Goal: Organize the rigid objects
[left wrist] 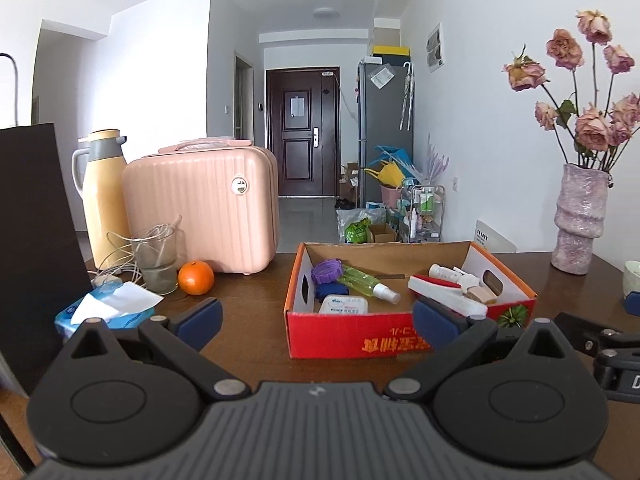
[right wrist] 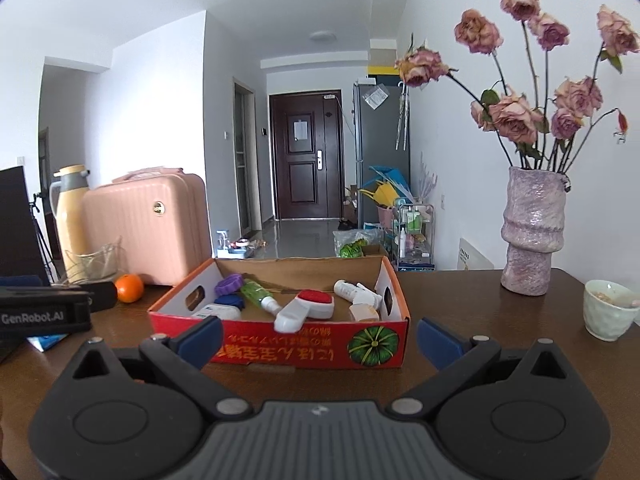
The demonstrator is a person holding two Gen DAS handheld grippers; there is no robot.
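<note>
Hovering wide open and empty over the table (right wrist: 460,292), both left tongs (left wrist: 316,314) and right tongs (right wrist: 320,338), facing the red box (right wrist: 304,344) holding green spray bottle (right wrist: 258,295), purple lid (right wrist: 229,284), red-topped brush (right wrist: 308,307)

We see both wrist views looking low across the table (left wrist: 248,300) toward the door (right wrist: 306,156), sharing the nearby box (left wrist: 400,336).
</note>
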